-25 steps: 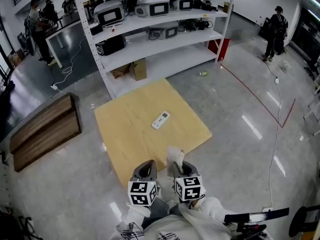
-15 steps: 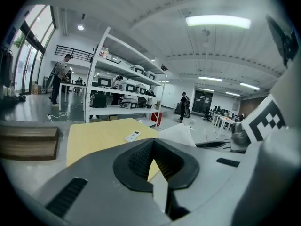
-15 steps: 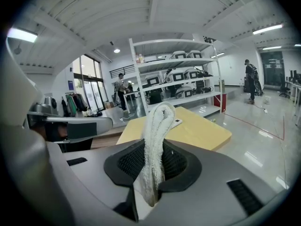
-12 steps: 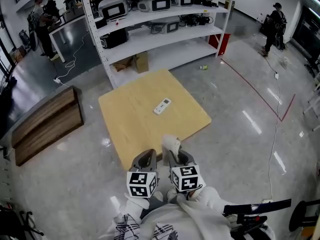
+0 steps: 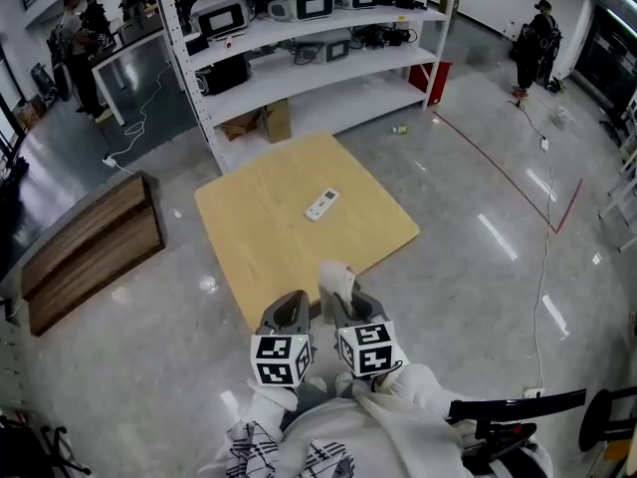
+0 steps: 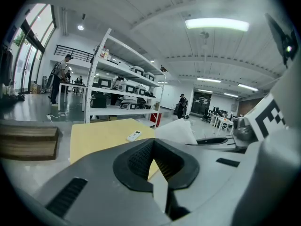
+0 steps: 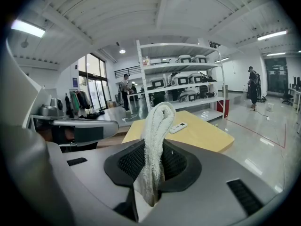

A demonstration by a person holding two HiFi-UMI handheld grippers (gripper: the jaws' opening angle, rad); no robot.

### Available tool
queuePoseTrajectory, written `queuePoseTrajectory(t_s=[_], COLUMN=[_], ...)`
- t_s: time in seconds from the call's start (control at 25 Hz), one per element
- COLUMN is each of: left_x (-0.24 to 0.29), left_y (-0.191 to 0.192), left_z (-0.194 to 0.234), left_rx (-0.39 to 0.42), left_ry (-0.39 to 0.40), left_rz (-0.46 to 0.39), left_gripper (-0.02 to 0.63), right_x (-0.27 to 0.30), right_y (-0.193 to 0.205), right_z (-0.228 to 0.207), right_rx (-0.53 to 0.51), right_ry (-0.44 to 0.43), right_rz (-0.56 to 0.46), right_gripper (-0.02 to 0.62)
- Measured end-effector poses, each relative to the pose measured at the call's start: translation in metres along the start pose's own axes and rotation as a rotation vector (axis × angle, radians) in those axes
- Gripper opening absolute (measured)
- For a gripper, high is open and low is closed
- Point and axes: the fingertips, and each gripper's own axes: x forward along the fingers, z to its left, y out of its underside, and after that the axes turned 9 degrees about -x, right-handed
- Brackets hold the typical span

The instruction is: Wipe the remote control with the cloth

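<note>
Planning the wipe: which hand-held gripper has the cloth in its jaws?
The right hand-held gripper: its jaws are shut on the white cloth, which sticks up between them. The left hand-held gripper is shut and empty.

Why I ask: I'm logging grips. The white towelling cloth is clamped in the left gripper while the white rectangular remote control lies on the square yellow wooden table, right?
Wrong gripper: the right gripper view shows the white towelling cloth clamped in the right gripper. The white remote control does lie on the yellow wooden table.
</note>
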Motion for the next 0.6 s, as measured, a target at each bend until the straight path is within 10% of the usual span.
queuePoseTrajectory(t_s=[0.6], left_x=[0.0067], left_y=[0.0100], left_z=[-0.0017], left_rx=[0.004], left_ry=[0.003], left_rz=[0.036], left_gripper=[0.002], right_x=[0.0035], right_y=[0.0051], right_z=[-0.0015], right_rx=[-0.004], right_ry=[0.002], right_rz=[0.021], right_gripper=[0.089])
